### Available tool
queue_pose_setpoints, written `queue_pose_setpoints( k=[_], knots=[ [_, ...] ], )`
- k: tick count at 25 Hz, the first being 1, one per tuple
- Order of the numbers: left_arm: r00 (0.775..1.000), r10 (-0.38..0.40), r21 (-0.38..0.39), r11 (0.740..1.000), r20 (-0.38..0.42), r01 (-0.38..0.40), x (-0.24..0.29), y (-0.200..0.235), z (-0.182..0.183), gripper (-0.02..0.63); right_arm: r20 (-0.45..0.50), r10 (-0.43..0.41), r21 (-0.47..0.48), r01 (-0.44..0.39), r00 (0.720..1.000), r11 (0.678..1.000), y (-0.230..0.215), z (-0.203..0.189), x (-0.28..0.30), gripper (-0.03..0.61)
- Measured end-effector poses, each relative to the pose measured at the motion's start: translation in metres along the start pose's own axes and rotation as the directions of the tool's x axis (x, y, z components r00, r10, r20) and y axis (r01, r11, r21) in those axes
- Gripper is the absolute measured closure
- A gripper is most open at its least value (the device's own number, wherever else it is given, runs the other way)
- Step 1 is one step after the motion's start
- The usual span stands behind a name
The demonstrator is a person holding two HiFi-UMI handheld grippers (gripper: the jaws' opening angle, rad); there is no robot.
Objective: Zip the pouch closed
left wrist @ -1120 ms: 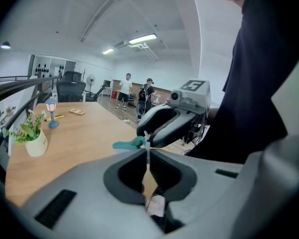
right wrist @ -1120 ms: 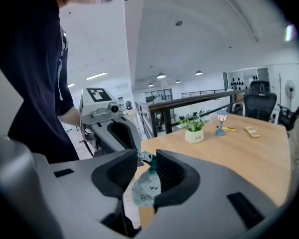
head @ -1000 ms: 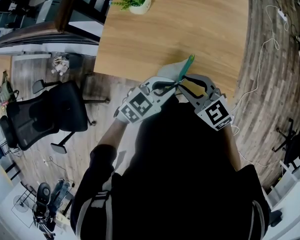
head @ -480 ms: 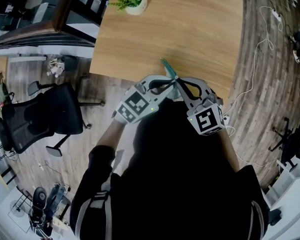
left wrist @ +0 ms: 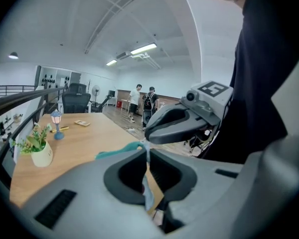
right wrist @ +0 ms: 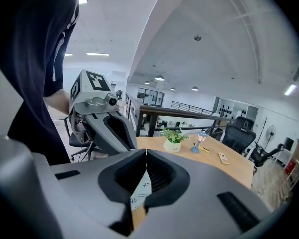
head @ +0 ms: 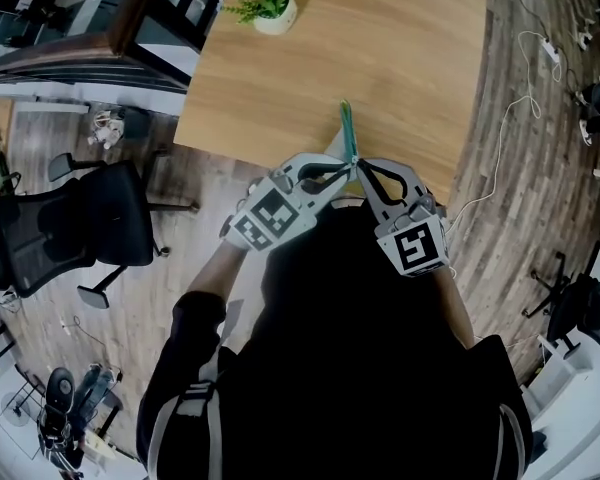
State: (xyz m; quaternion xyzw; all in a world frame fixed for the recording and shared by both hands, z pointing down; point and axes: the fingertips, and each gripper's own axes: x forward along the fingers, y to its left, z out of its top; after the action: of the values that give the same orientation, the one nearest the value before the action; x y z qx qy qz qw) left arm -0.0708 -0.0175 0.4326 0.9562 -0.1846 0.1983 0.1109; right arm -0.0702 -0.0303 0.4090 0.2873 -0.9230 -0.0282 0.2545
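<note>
With the left tool and right tool both clamped on the pouch, held upright above the tabletop edge, gripping seems done; next, one must pull along the zip while the other anchors.

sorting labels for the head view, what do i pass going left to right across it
office chair → left claw → pouch → right claw
</note>
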Motion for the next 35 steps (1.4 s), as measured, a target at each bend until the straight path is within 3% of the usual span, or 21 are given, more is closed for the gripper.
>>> queue_pose_setpoints(
  k=[6, 13, 24, 35],
  knots=[
    [1.000, 0.008, 0.019, 1.000, 0.005, -0.008, 0.007, 0.001, 0.008, 0.597, -0.041, -0.087, -0.005, 0.087, 0.995, 0.996, -0.015, -0.004, -0.003, 0.561],
    [1.000, 0.000, 0.043, 0.999, 0.006, 0.000, 0.008, -0.005, 0.014, 0.598, -0.081, -0.186, 0.055, 0.191, 0.979, 0.980, -0.043, -0.014, -0.011, 0.563],
    [0.998, 0.042, 0.034, 0.999, 0.038, -0.043, -0.016, 0.007, 0.015, 0.598, -0.139, -0.396, 0.131, 0.413, 0.908, 0.901, -0.114, -0.040, -0.051, 0.563],
    [0.995, 0.079, 0.015, 0.997, 0.058, -0.080, -0.024, 0.016, 0.015, 0.600, -0.151, -0.408, 0.152, 0.429, 0.900, 0.890, -0.119, -0.049, -0.059, 0.563]
  ],
)
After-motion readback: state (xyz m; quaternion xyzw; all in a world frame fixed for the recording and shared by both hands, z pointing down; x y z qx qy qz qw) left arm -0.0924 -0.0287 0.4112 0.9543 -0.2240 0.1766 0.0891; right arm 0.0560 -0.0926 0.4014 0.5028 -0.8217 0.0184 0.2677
